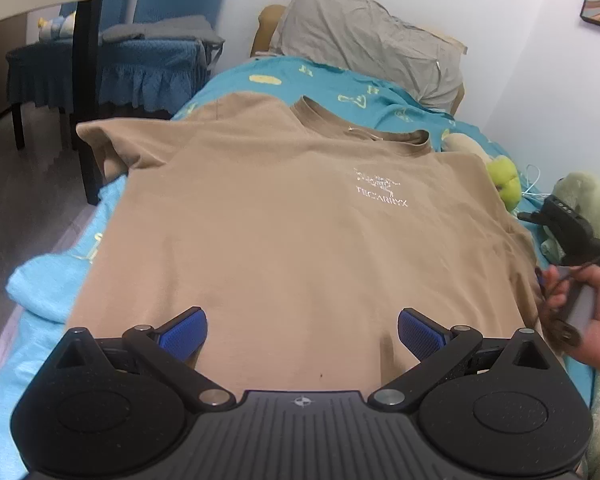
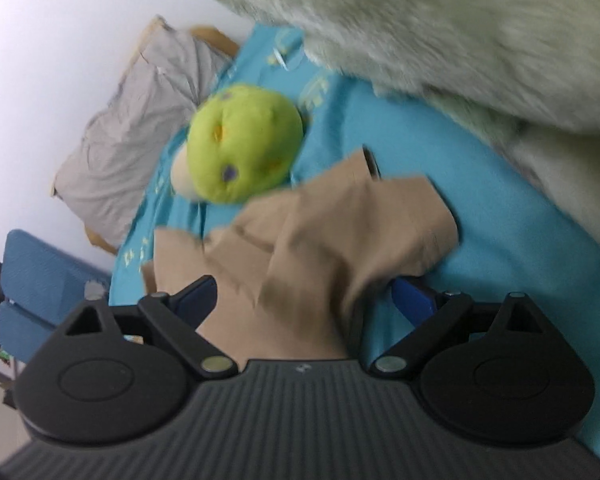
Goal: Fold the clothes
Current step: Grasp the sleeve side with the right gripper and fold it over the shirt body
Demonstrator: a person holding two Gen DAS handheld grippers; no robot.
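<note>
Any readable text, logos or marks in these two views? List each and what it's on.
"TECARRYX" as it seems to read, white print under a small white emblem, on the chest of the tan T-shirt.
Small compass-like emblem, no letters, on the body of the left tongs; the same mark on the right tongs is blurred.
Yellow motifs on the teal bedsheet: patterns, not legible as words.
Nothing else readable.

The left wrist camera sits low at the foot of the bed, looking up along the tan shirt (image 1: 300,232) toward the grey pillow (image 1: 372,48) and the wall. The right wrist camera is tilted, close over the shirt's sleeve (image 2: 332,232); it looks blurred. Both catch the pillow and the green plush toy (image 2: 244,148)
</note>
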